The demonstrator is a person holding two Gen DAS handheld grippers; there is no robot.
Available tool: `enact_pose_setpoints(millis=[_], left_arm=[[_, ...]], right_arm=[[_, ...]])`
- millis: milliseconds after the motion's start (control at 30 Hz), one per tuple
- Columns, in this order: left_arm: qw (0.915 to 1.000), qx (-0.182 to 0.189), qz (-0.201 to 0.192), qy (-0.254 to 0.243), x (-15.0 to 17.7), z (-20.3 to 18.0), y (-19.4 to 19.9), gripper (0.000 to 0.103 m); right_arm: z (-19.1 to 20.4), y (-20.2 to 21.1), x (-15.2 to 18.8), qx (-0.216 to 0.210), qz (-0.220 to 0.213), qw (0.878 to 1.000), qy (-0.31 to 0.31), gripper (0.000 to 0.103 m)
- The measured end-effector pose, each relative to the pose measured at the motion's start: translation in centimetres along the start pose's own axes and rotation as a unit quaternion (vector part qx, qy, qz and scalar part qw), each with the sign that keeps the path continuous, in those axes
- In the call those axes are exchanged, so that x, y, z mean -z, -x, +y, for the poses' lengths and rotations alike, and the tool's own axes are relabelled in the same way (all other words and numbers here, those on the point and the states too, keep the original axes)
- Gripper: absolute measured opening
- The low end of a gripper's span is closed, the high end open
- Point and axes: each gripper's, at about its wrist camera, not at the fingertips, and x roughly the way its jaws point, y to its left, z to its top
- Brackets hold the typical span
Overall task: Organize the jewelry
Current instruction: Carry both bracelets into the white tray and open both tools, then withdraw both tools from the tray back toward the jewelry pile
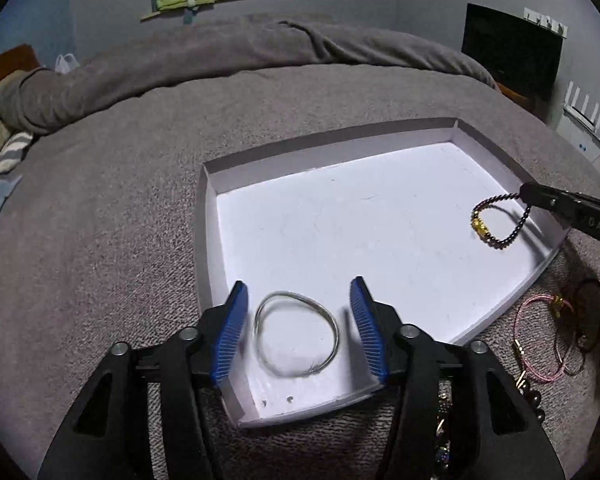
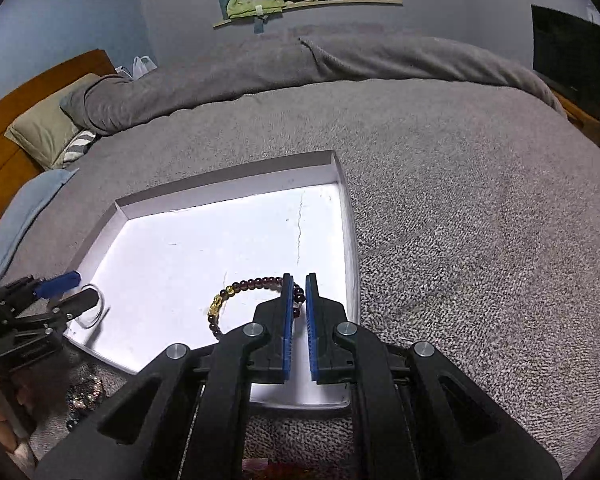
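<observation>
Only left view shows pink cords (image 1: 540, 340) beside tray (image 1: 236, 168); left gripper (image 1: 298, 322) spread around bangle (image 1: 296, 334), right gripper (image 2: 299, 296) pinching beads (image 2: 256, 283).

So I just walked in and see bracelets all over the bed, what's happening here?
A person with a handheld gripper in each hand is sorting jewelry into a white box on the bed. The left gripper has its jaws open on either side of a silver bangle lying in the box. The right gripper is shut on a dark beaded bracelet over the box floor. More bracelets wait on the blanket.
</observation>
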Motion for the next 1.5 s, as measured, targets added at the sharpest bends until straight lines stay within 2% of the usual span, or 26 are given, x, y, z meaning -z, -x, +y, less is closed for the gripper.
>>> enact_pose_setpoints(millis=[100,200,233,267,333,400,467,567,733,1133,1333,1500], left_arm=[[1.0,0.001,-0.009,0.0,-0.1,-0.1,0.5,0.061],[0.9998,0.006,-0.018,0.005,0.0,0.0,1.2,0.065],[0.9998,0.004,-0.021,0.006,0.0,0.0,1.4,0.068],[0.9997,0.003,-0.023,0.006,0.0,0.0,1.6,0.068],[0.9996,-0.001,-0.03,0.005,0.0,0.0,2.2,0.069],[0.9991,-0.005,-0.04,0.007,0.0,0.0,3.1,0.072],[0.9986,-0.003,-0.051,0.012,0.2,0.0,3.9,0.075],[0.9979,-0.008,-0.063,0.014,0.5,-0.3,5.0,0.08],[0.9956,-0.028,-0.086,0.025,1.5,-1.0,6.6,0.092],[0.9934,-0.03,-0.106,0.032,4.2,-1.8,8.5,0.094],[0.9943,-0.019,-0.1,0.033,5.5,-2.1,8.6,0.094],[0.9957,-0.014,-0.091,0.007,6.6,-3.4,8.5,0.094]], right_arm=[[-0.1,0.1,0.0,-0.001,-0.001,1.0,-0.003,0.008],[-0.1,0.4,0.0,-0.013,-0.006,1.0,-0.006,0.023],[0.0,0.7,0.1,-0.02,-0.009,1.0,-0.006,0.033],[0.1,1.0,0.1,-0.017,-0.014,1.0,-0.003,0.048],[0.3,1.8,0.2,-0.018,-0.031,0.999,0.005,0.06],[0.6,2.7,0.2,-0.012,-0.043,0.999,0.015,0.065],[0.6,3.5,0.4,-0.009,-0.054,0.998,0.015,0.081],[0.1,4.8,0.7,-0.005,-0.075,0.997,0.01,0.099],[-0.8,6.4,1.0,0.02,-0.096,0.995,-0.007,0.098],[-1.2,9.9,3.7,0.032,-0.128,0.991,-0.011,0.098],[-0.8,10.4,5.8,0.032,-0.114,0.993,0.003,0.098],[-1.0,10.3,7.6,0.026,-0.091,0.996,0.006,0.098]])
